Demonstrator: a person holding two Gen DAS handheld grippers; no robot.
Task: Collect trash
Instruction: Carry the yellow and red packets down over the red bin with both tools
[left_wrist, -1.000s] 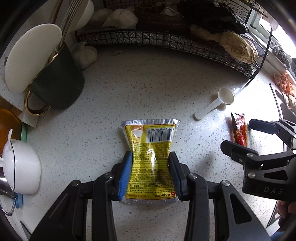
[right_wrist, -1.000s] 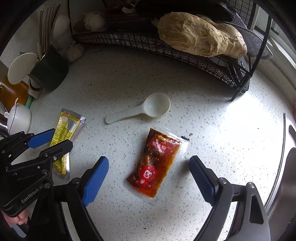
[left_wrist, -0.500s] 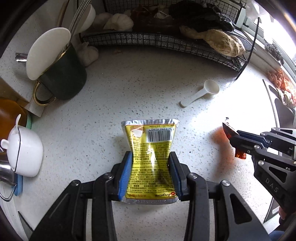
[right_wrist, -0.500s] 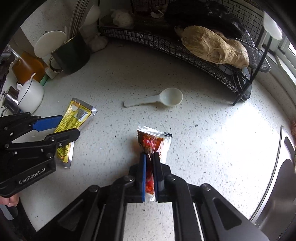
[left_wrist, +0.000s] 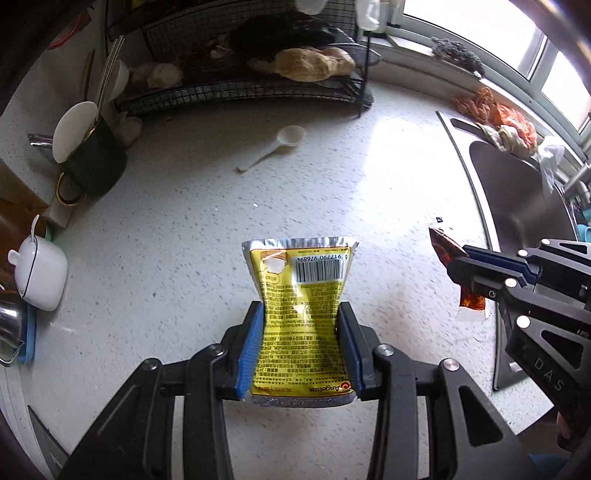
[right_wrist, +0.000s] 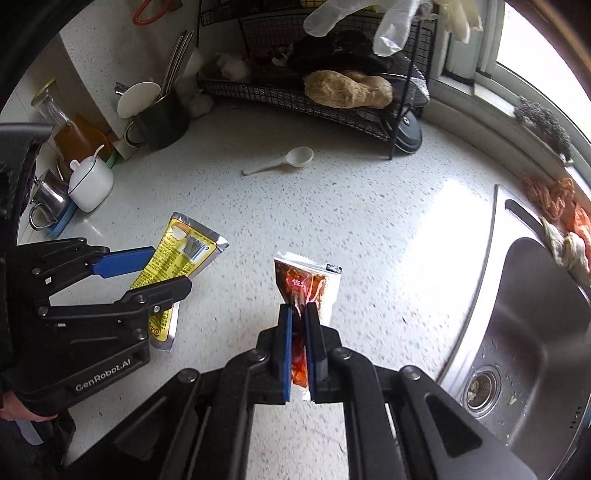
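The left claw (left_wrist: 301, 350) grips a crinkled yellow foil sachet (left_wrist: 301, 314) above the speckled white desk (left_wrist: 184, 240). The right claw (right_wrist: 299, 347) pinches a clear red sauce packet (right_wrist: 306, 288) beside the steel sink (right_wrist: 535, 314)

A white scoop (left_wrist: 275, 147) lies on the speckled counter (left_wrist: 184, 229) near a wire rack (left_wrist: 236, 94).

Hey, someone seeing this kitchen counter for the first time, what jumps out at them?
The yellow packet, pinched between the left gripper fingers, dominates the left wrist view. The red sauce sachet is clamped in the right gripper beside the steel sink. A white scoop lies alone on the speckled counter.
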